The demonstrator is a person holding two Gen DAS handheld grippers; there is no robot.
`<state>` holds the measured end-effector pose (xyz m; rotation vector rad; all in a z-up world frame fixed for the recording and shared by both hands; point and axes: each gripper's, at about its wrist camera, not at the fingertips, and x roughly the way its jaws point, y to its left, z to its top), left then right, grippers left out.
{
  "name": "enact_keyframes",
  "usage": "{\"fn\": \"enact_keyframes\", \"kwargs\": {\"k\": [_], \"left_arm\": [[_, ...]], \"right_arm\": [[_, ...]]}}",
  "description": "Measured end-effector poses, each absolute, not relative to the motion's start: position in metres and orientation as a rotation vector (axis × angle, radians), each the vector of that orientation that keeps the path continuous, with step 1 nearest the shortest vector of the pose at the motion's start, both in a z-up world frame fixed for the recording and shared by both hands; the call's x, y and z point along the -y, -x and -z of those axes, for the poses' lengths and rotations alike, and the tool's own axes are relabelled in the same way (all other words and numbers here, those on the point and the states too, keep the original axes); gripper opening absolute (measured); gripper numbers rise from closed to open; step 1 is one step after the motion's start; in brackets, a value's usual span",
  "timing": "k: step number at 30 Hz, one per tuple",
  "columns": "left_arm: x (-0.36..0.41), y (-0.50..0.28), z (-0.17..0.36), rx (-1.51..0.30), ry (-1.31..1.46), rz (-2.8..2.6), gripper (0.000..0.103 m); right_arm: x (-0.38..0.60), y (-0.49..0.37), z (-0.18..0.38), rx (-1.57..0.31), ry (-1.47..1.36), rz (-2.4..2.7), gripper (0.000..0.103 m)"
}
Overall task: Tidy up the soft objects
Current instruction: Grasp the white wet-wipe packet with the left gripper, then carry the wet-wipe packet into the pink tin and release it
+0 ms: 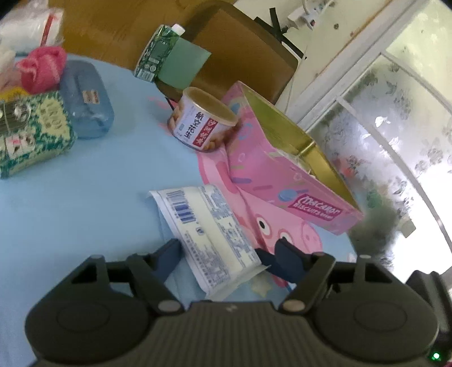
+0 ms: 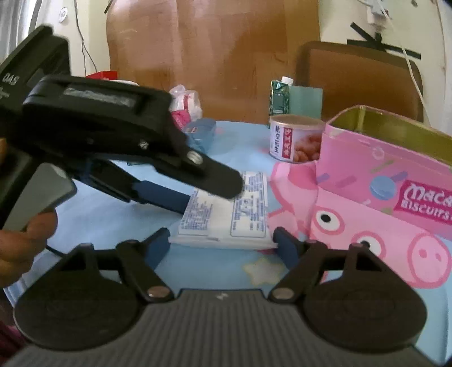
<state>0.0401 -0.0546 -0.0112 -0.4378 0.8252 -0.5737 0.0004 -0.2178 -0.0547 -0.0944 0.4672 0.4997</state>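
A white soft packet with blue print point(image 1: 210, 228) lies on the light blue tablecloth point(image 1: 84, 197); it also shows in the right wrist view point(image 2: 226, 217). My left gripper point(image 1: 227, 254) is open with its fingers on either side of the packet's near end. My right gripper point(image 2: 221, 242) is open, its fingers flanking the packet's near edge. The left gripper's body point(image 2: 99, 135) crosses the right wrist view from the left and covers the packet's far left corner. An open pink biscuit tin point(image 1: 285, 169) stands right of the packet, and shows in the right wrist view too point(image 2: 389, 169).
A peanut can point(image 1: 202, 120) stands against the tin. A green carton point(image 1: 156, 53) is at the table's far edge. A blue pouch point(image 1: 86, 98), a green patterned pack point(image 1: 31, 130), a pink knit item point(image 1: 41, 69) and a plastic bag point(image 1: 31, 24) sit at the far left.
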Motion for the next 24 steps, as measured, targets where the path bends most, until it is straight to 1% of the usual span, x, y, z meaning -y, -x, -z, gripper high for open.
{"fn": "enact_keyframes", "kwargs": {"k": [1,3,7,11,16,17,19,20,21,23,24], "left_arm": [[0.056,-0.041,0.010,-0.829,0.444,0.581,0.068],[0.056,-0.042,0.003,-0.820,0.467,0.602,0.068],[0.077,-0.050,-0.027,-0.735,0.424,0.668,0.068],[0.124,-0.065,-0.059,-0.654,0.329,0.767,0.068],[0.210,-0.095,-0.075,-0.611,0.226,0.885,0.068],[0.225,-0.100,-0.076,-0.607,0.207,0.900,0.070],[0.255,-0.115,-0.075,-0.607,0.177,0.920,0.070],[0.270,-0.125,-0.073,-0.617,0.168,0.923,0.072],[0.282,-0.134,-0.070,-0.629,0.164,0.924,0.078],[0.299,-0.147,-0.063,-0.653,0.152,0.910,0.079],[0.305,-0.152,-0.060,-0.659,0.144,0.889,0.079]], "right_arm": [[0.220,0.001,0.054,-0.455,0.092,-0.504,0.078],[0.221,0.008,0.051,-0.401,0.101,-0.473,0.076],[0.236,0.017,0.037,-0.267,0.080,-0.396,0.076],[0.262,0.015,0.022,-0.137,0.093,-0.251,0.076],[0.322,-0.007,0.012,-0.134,0.008,-0.078,0.076],[0.333,-0.013,0.010,-0.143,0.000,-0.047,0.076],[0.355,-0.029,0.009,-0.171,-0.023,0.007,0.076],[0.366,-0.038,0.008,-0.188,-0.040,0.027,0.077],[0.375,-0.049,0.009,-0.204,-0.055,0.047,0.078],[0.387,-0.074,0.013,-0.246,-0.055,0.097,0.083],[0.392,-0.083,0.016,-0.261,-0.049,0.129,0.082]]}}
